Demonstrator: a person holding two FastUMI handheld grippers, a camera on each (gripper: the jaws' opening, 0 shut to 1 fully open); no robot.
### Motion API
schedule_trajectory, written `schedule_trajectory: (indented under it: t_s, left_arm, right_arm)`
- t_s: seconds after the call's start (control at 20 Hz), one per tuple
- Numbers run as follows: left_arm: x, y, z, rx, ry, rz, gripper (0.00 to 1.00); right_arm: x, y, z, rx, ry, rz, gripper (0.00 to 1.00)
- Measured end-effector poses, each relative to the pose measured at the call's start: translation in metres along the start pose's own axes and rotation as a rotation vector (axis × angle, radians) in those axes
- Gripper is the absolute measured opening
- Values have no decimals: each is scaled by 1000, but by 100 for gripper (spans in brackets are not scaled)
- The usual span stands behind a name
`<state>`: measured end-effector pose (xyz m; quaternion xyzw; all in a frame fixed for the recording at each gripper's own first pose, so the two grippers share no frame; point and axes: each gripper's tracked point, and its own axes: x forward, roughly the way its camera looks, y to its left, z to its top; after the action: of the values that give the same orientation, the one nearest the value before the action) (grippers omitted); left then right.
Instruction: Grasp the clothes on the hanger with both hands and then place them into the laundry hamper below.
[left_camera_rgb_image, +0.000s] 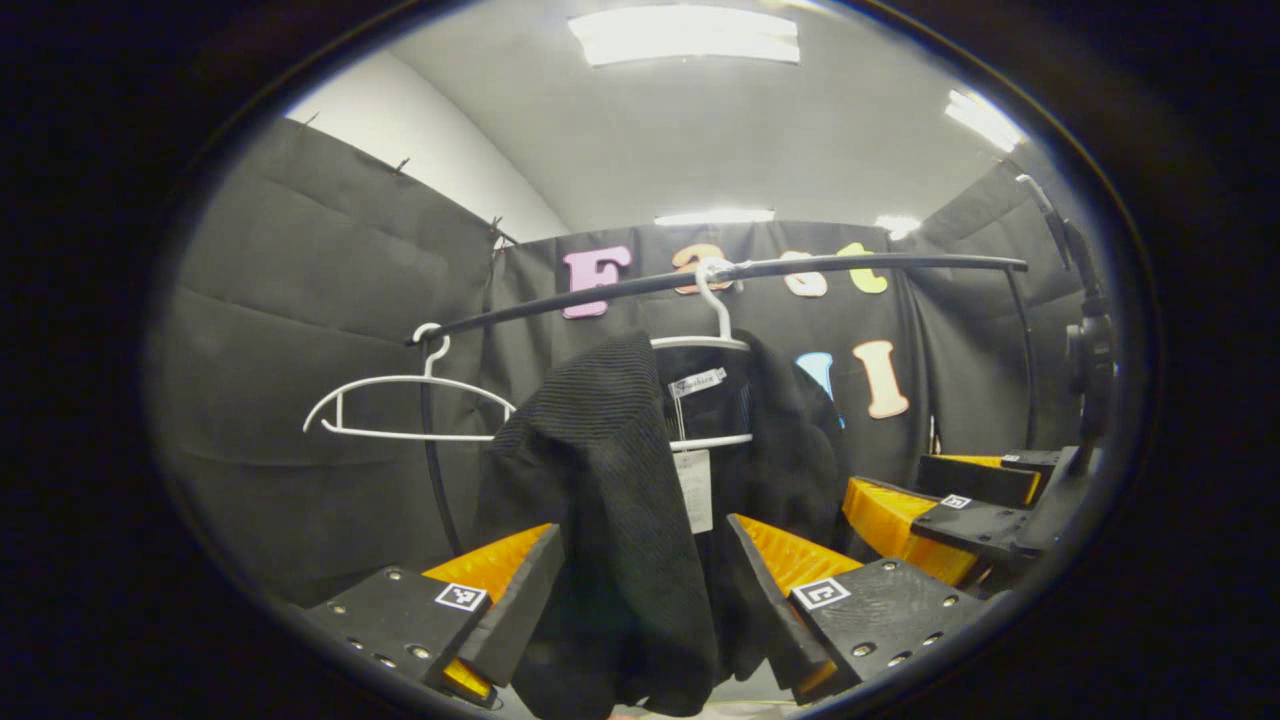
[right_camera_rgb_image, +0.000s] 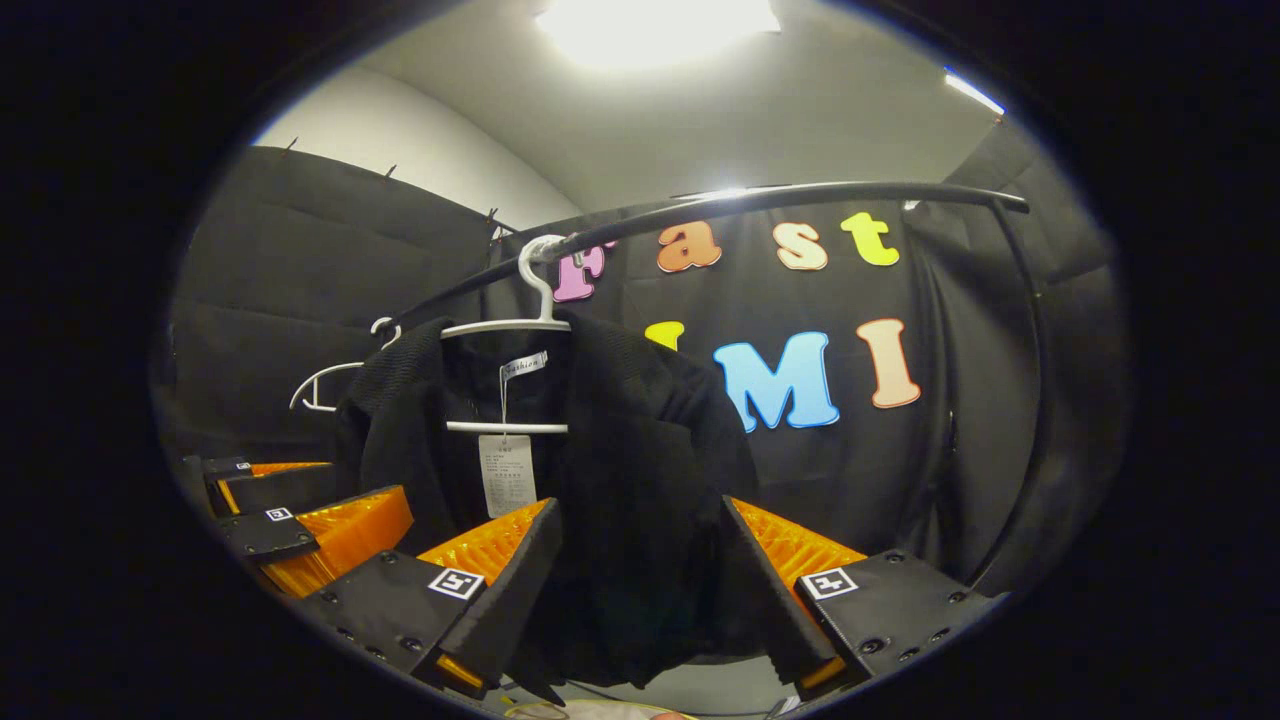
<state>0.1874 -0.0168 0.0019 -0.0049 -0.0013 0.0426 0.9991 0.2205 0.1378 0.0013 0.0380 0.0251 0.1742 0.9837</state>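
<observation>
Both grippers, left gripper (left_camera_rgb_image: 640, 590) and right gripper (right_camera_rgb_image: 640, 590), stand spread around the black garment (left_camera_rgb_image: 610, 480) on its white hanger (left_camera_rgb_image: 715, 345) (rail above); tug unevenly and the hanger could unhook, I'd guess

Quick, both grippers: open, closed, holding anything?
Left gripper: open, fingers astride the black garment, not clamped.
Right gripper: open, garment between its fingers, not clamped.
</observation>
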Motion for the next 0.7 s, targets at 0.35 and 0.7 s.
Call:
schedule_trajectory:
  t_s: [0.35, 0.7]
  left_arm:
    - [40, 3, -10, 10, 0, 79, 94]
    - [69, 12, -26, 34, 33, 162, 94]
  right_arm:
    - [55, 19, -19, -40, 33, 107, 99]
    - [103, 14, -40, -51, 68, 72, 97]
